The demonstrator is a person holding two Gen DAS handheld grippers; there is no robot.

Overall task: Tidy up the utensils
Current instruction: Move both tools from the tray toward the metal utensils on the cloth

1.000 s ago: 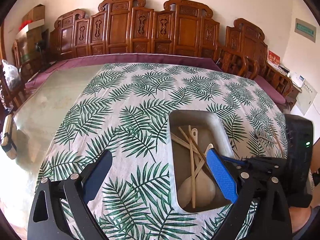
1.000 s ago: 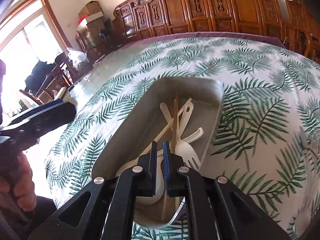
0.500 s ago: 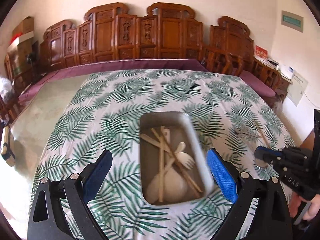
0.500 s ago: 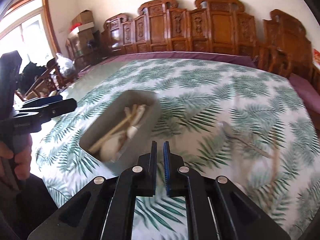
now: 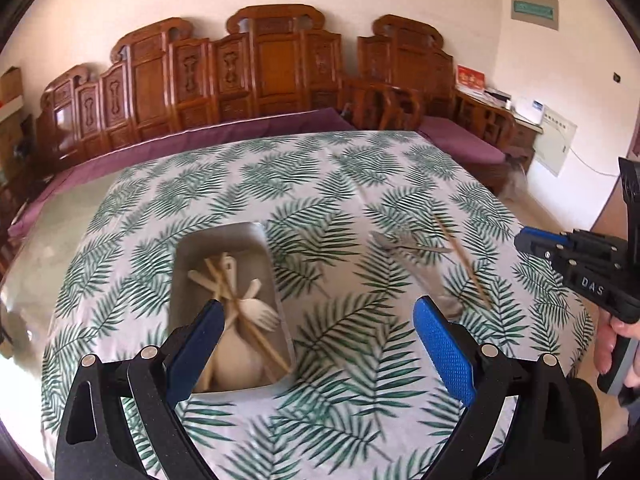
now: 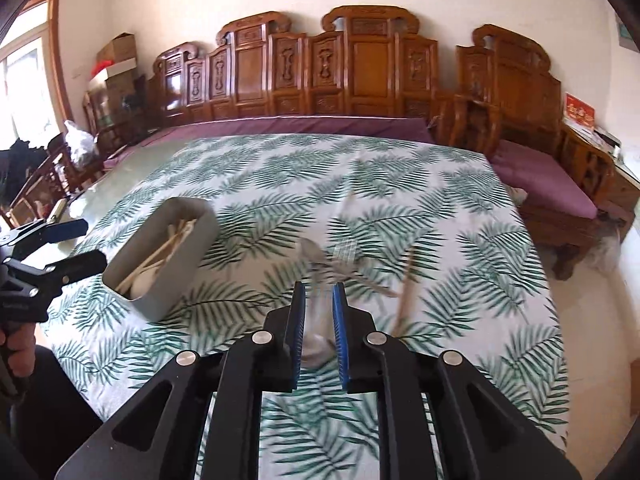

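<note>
left tongs (image 5: pixel 316 336) wide, over tray (image 5: pixel 262 240) w/ utensils; right tongs (image 6: pixel 319 320) narrow gap, empty, above metal spoon (image 6: pixel 316 256) on tabletop (image 6: pixel 460 208).

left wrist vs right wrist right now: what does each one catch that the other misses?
Left wrist only: looks down into the tray, so the white fork and crossed chopsticks inside read clearly; the left gripper is wide open in front.

Right wrist only: the window and cardboard boxes at left; the right gripper is slightly open, over a blurred metal spoon.

Both: leaf-print tablecloth, the tray, loose metal utensils and a loose chopstick to its right, carved wooden bench.
</note>
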